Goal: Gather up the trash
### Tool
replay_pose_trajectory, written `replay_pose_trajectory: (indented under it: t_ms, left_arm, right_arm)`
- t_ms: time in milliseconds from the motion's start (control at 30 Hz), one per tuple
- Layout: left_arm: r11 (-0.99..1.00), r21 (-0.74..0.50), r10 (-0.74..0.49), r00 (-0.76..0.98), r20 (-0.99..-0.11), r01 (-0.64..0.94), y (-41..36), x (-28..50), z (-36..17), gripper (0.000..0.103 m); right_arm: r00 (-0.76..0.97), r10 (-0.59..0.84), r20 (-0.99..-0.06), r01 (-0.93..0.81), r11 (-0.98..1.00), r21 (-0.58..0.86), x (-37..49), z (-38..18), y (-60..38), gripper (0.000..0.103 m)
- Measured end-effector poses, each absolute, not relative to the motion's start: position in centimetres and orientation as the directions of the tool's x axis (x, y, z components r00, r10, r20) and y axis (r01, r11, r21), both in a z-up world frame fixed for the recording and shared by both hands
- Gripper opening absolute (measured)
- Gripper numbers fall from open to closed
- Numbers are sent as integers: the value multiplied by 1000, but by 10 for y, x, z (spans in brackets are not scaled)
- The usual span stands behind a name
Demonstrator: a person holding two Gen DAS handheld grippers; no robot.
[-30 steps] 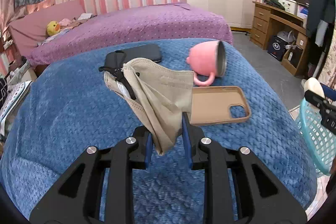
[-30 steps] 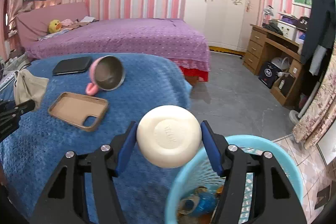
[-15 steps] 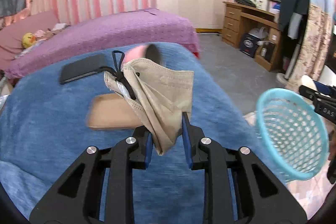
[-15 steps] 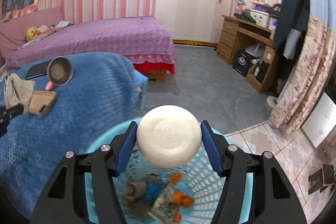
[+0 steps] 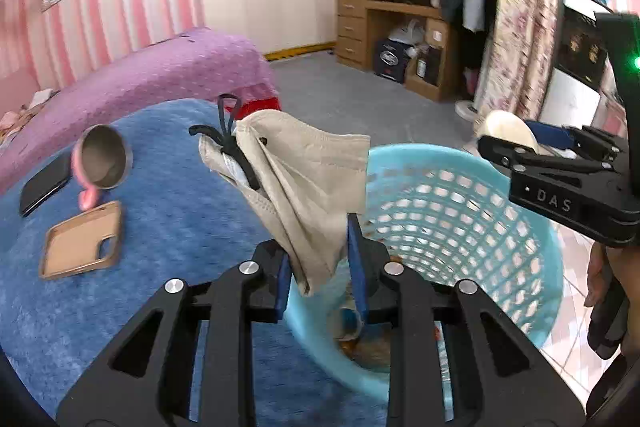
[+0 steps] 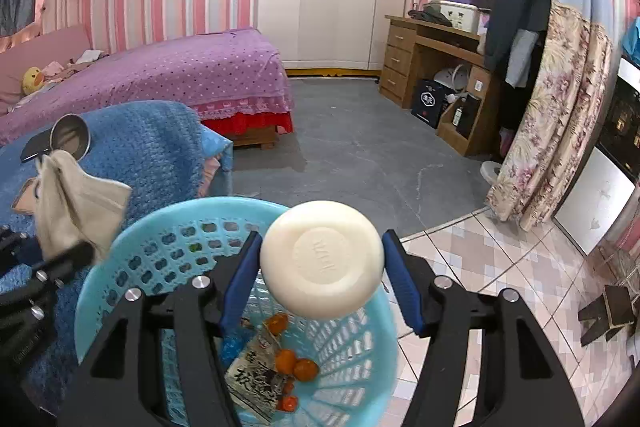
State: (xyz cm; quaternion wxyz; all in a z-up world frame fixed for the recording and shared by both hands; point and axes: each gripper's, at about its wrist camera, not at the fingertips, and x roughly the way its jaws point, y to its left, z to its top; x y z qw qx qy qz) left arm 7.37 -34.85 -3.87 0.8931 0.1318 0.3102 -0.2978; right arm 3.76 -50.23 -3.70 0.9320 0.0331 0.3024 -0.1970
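A beige face mask [image 5: 304,179] with black ear loops hangs upright between the blue pads of my left gripper [image 5: 318,251]. Those jaws are opening, but the pads still pinch the mask's lower corner. It sits over the near rim of a light blue plastic basket [image 5: 440,219]. My right gripper [image 6: 322,257] is shut on a white round bar [image 6: 320,267] like a soap cake, held above the basket [image 6: 120,251]. Orange peels [image 6: 296,363] and a printed wrapper [image 6: 256,379] lie in the basket's bottom. The mask [image 6: 76,199] also shows at the left of the right wrist view.
A blue blanket [image 5: 180,207] to the left carries a pink mug [image 5: 104,163] on its side, a tan phone case [image 5: 84,239] and a black phone [image 5: 44,183]. Behind it is a purple bed [image 6: 180,67]; a wooden desk [image 6: 432,43] stands far right. A person's hand [image 5: 600,279] grips the right tool.
Both grippers swung right, off the blue blanket to over the basket. The mask and the white bar stayed in their grips, and the basket's contents came into view.
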Motion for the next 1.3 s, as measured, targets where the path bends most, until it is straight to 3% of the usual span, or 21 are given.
replay_pose_trajectory:
  t_ms: [67,167,367,533,933,1000,1133,1200,1300]
  left_arm:
    - [775,63,-455,624,-636,629,-359,69,-40,32]
    - [763,94,-453,633,-628,639,-365,65,-39,62]
    - [804,78,-435,671,-600,590,-345,76,-27,87]
    - [857,91,-372,732,-571,507,-316,93,-18,93]
    - [925,72,-272,785,-556,372,-251,111,-10,97]
    - [932,67,-262,791,-553,355,-240,111,-8,97]
    - [945,48,-247,803,-542,323,-215,109,-2,97]
    - [951,47,-235,812,-534,305,-202,106,1,97]
    - [959,52,-214,828,-519,280,-180,99,7,97]
  right_arm:
    - [736,-353,-578,399,916,-52,33,-38,-508,61]
    - [731,-362,-579,417,908,-41,25,-40,-516,61]
    - [727,-365,-581,428,903,-31,17,-43,-522,61]
    - [731,-356,-582,419,908,-29,20,-44,-519,61]
    - [765,-274,-583,349,937,19,44,-41,-483,63]
    - [775,-274,-570,347,938,21,46,-38,-476,79]
    - [784,-275,-557,340,940,14,50,-35,-461,85]
    - [784,-288,-550,349,937,7,51,-33,-453,96]
    - [792,-292,-536,350,937,8,50,-27,-440,98]
